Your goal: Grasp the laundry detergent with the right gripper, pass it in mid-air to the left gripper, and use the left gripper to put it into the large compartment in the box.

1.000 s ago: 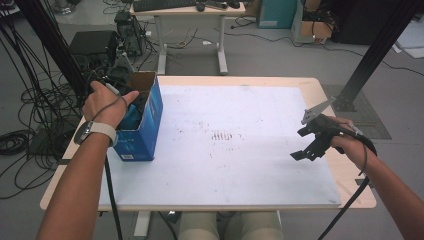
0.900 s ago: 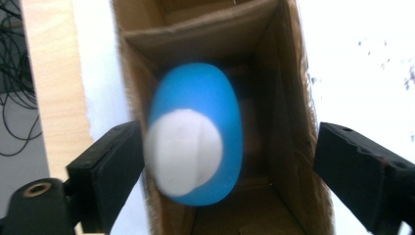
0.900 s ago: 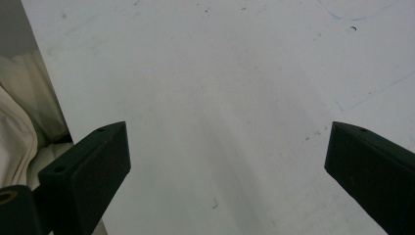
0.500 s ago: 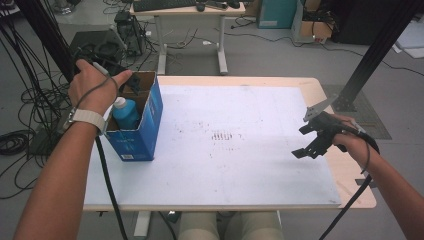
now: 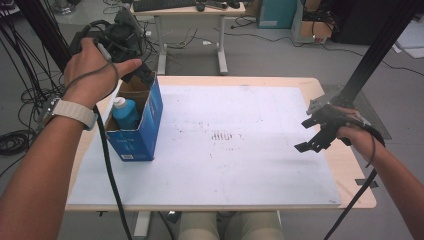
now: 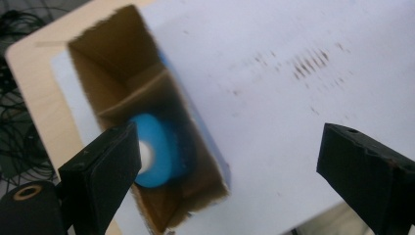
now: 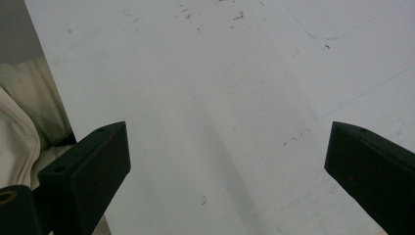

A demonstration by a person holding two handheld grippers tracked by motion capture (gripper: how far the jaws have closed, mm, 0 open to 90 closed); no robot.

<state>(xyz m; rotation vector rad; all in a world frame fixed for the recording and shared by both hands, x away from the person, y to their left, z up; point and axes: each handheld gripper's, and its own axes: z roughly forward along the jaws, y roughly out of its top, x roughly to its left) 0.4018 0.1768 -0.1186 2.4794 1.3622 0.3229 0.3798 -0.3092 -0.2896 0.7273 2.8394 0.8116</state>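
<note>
At the far left of the high view, the left hand [image 5: 92,67] holds the left gripper [image 5: 142,75] up above the back end of the open blue box [image 5: 142,125], clear of its rim. The jaws have just been opening, and in the left gripper view they stand wide apart with nothing between them. The box stands on the left part of the white board [image 5: 225,165] that covers most of the wooden table [image 5: 350,170]. A blue bottle [image 5: 125,112] with a white cap stands upright inside the box, and a cardboard divider crosses the box behind it. From the left gripper view, the bottle [image 6: 154,152] sits deep in the box [image 6: 147,98], seen from above, partly behind the left jaw. A black cable hangs from the left gripper and runs down past the near side of the box.

The middle of the board carries a patch of dark smudges [image 5: 222,136].

Toward the right edge of the table, the right hand [image 5: 352,131] holds the right gripper [image 5: 312,135] low over the board, well apart from the box. Its jaws are spread wide and empty; the right gripper view looks down between them at the bare, lightly marked board [image 7: 220,98].
</note>
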